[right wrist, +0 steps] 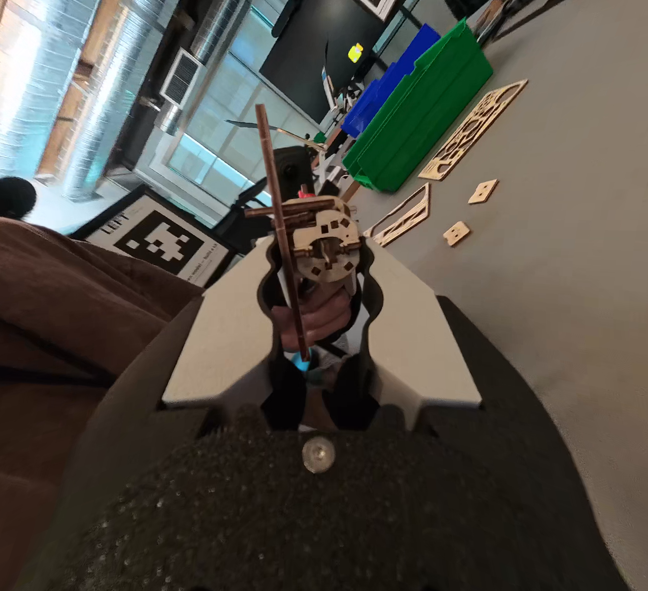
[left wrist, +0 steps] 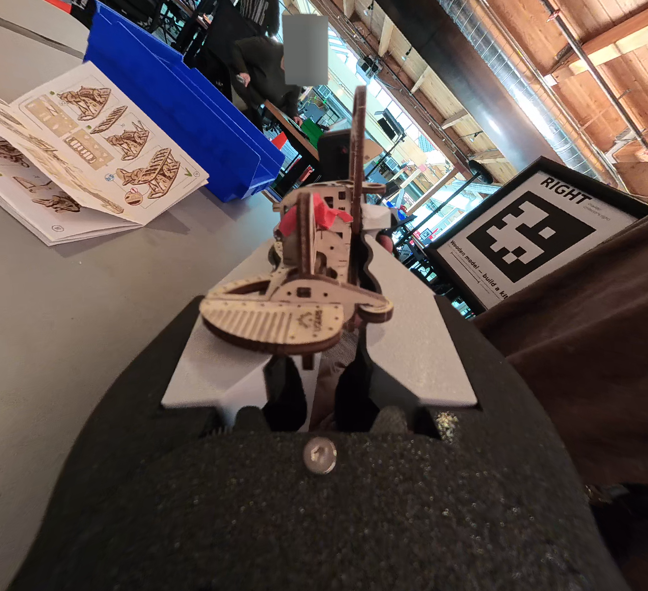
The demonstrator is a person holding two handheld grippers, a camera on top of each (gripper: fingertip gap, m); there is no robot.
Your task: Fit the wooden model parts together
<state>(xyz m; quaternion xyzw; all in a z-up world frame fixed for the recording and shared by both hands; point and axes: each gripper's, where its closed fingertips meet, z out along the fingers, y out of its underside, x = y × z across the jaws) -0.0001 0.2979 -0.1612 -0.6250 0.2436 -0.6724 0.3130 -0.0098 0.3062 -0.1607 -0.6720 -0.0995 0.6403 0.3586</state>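
Left tool (left wrist: 315, 258): white fingers pinching the wooden plane model (left wrist: 301, 293), held up off the counter (left wrist: 87, 293).
Right tool (right wrist: 317, 258): fingers pressed onto a thin flat wooden piece (right wrist: 280, 223), seen edge-on, crossing the model's round nose.
Model look: pale laser-cut plywood, ribbed tail fin toward the left camera, red tape (left wrist: 315, 212) around the body.
Counter, left side: open instruction booklet (left wrist: 94, 160), blue bin (left wrist: 182, 111).
Counter, right side: green bin (right wrist: 420, 125), cut-out plywood sheets (right wrist: 473, 132), small square pieces (right wrist: 456, 233).

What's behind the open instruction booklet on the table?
A blue bin stands right behind the instruction booklet on the grey table. Its inside faces away, so its contents cannot be seen.
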